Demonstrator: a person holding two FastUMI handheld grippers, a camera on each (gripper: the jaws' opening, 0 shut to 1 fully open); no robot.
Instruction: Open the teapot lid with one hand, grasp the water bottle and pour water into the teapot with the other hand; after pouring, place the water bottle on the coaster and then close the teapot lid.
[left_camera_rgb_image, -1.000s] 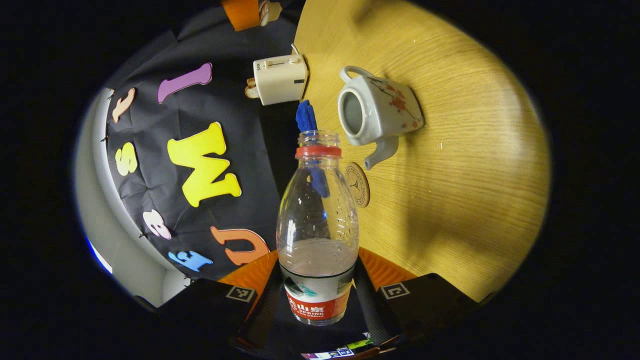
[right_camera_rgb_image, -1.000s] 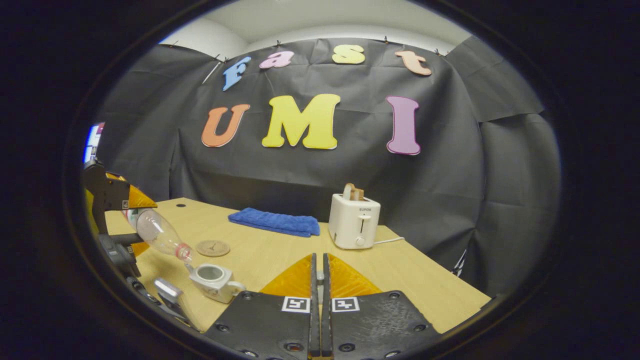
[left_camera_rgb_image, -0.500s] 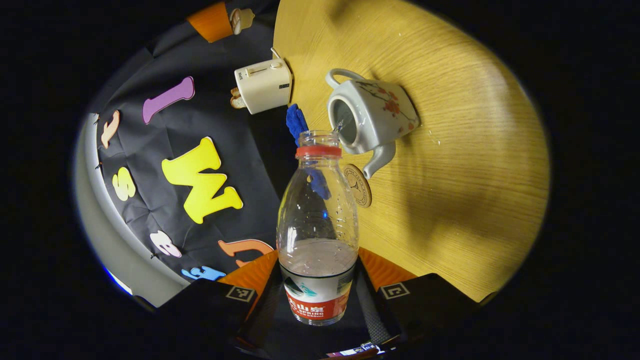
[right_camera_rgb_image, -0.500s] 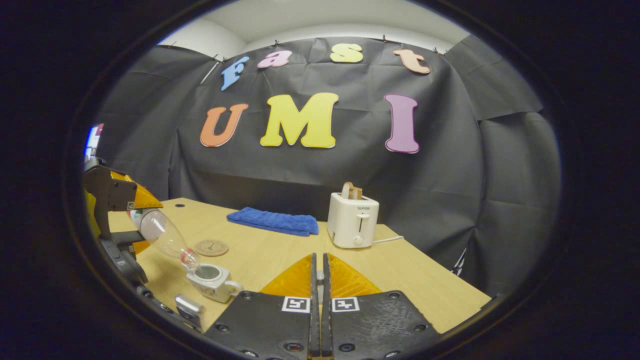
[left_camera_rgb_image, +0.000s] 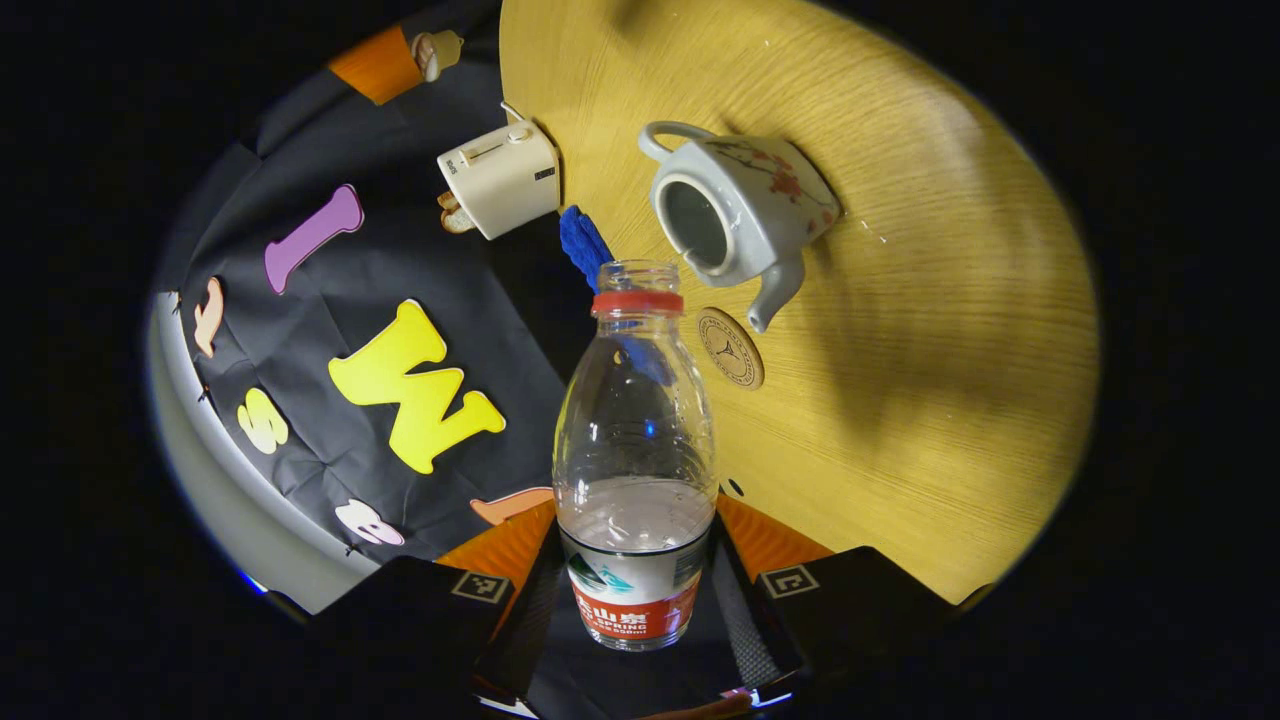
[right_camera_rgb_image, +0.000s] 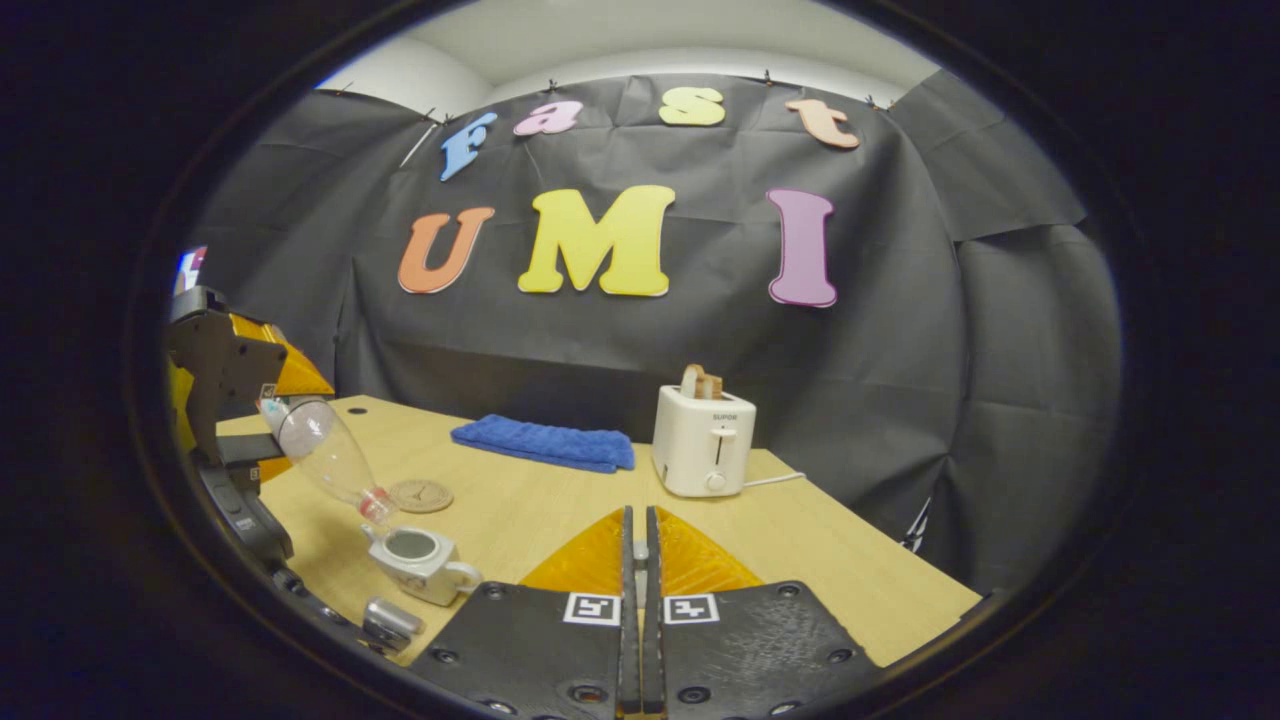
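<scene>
Wooden table (right_camera_rgb_image: 560, 510) carries the open teapot (right_camera_rgb_image: 418, 562); the bottle (left_camera_rgb_image: 636, 440), pinched in the left gripper (left_camera_rgb_image: 636, 600), tilts above it, pouring. Right gripper (right_camera_rgb_image: 637, 590) is pressed together, whether on the lid I cannot tell. Next judged move: bottle upright onto the coaster (left_camera_rgb_image: 731, 347).

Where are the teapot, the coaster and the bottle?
teapot (left_camera_rgb_image: 752, 215), left gripper view, on its side wall.
coaster (left_camera_rgb_image: 731, 348), left gripper view, on its top face.
bottle (left_camera_rgb_image: 636, 430), left gripper view, on its clear middle.
</scene>
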